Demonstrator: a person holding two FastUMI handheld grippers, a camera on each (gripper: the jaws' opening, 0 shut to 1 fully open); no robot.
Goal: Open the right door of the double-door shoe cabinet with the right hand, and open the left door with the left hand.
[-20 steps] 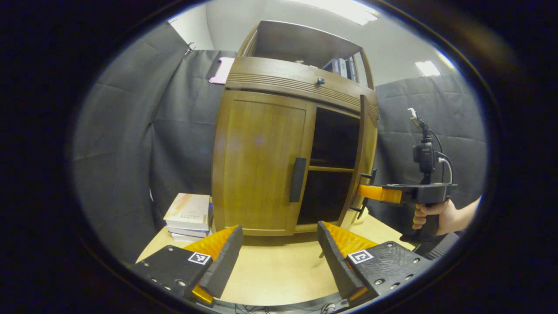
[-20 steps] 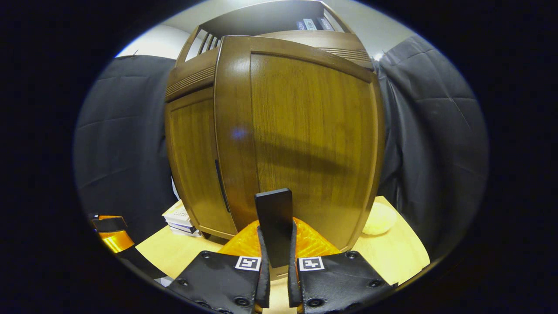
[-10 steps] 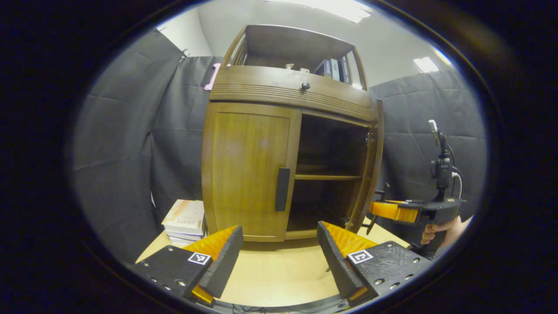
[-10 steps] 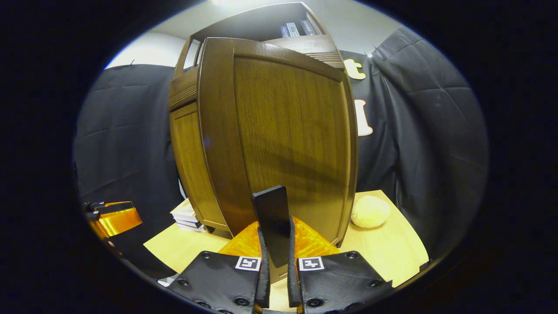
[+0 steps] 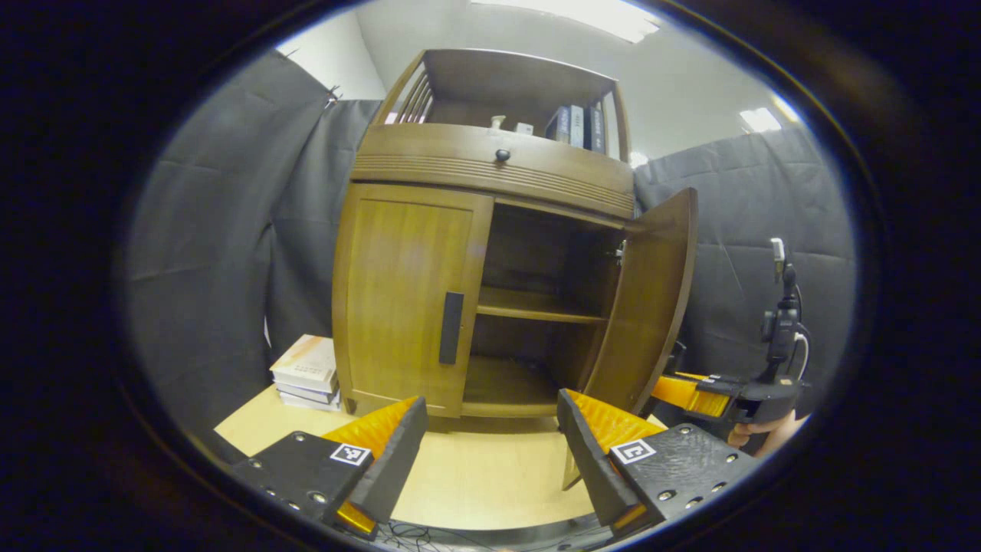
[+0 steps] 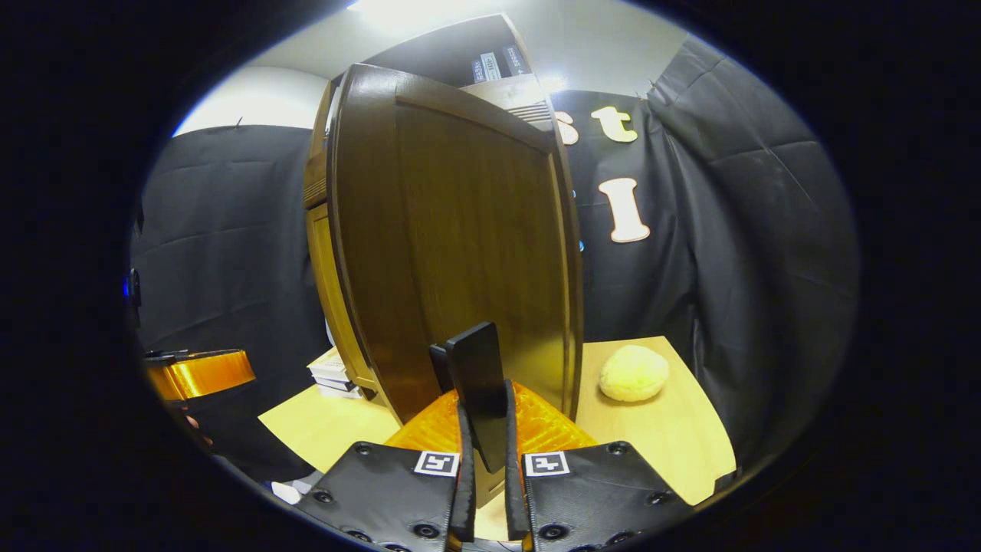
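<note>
Right door (image 5: 647, 299) swung wide, frame right; right gripper (image 6: 484, 460) clamped on its handle (image 6: 479, 383). Left door (image 5: 402, 295) shut, frame center, handle (image 5: 451, 327) untouched. Left gripper (image 5: 490, 445) jaws apart, empty, bottom center. ~Half done.

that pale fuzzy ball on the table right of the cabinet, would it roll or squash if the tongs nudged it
The pale fuzzy ball looks rounded, so it would probably roll somewhat. Its woolly surface suggests it is soft and light, likely squashing. It sits slightly flattened on the table, so it may stop soon.
</note>
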